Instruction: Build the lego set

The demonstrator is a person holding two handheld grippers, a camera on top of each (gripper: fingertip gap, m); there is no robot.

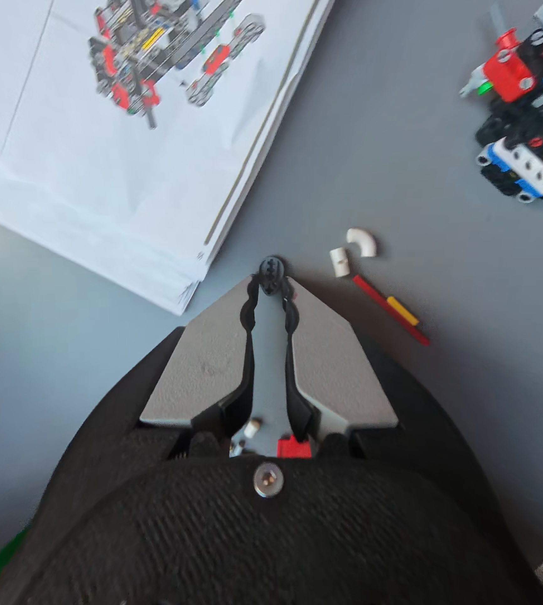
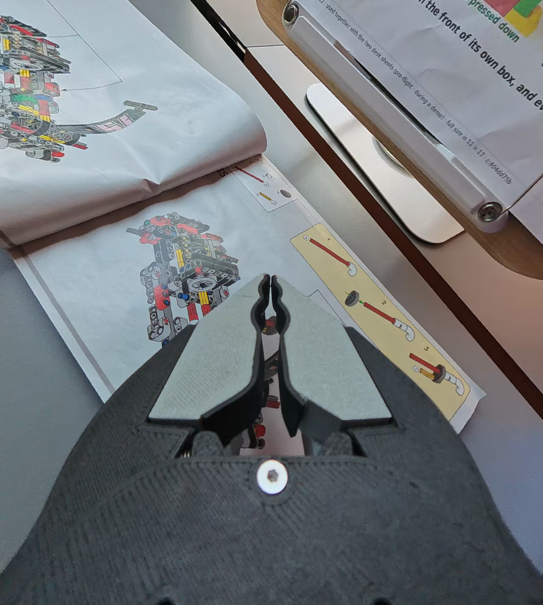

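Two grippers | left (image 1: pixel 271 278) clamps ridged dark round piece (image 1: pixel 271 273) | right (image 2: pixel 270 278) closed, bare, over glossy booklet (image 2: pixel 99 294)

The open instruction booklet (image 2: pixel 83 278) bears small step numbers on its yellow panel (image 2: pixel 378 314). Beyond the booklet, a white sheet (image 2: pixel 460 75) carries black and green print.

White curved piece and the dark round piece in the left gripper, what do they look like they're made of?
White elbow: likely moulded plastic, smooth with a soft sheen. Dark round piece, pinched at the left gripper tips: probably matte plastic, with a moulded slot.
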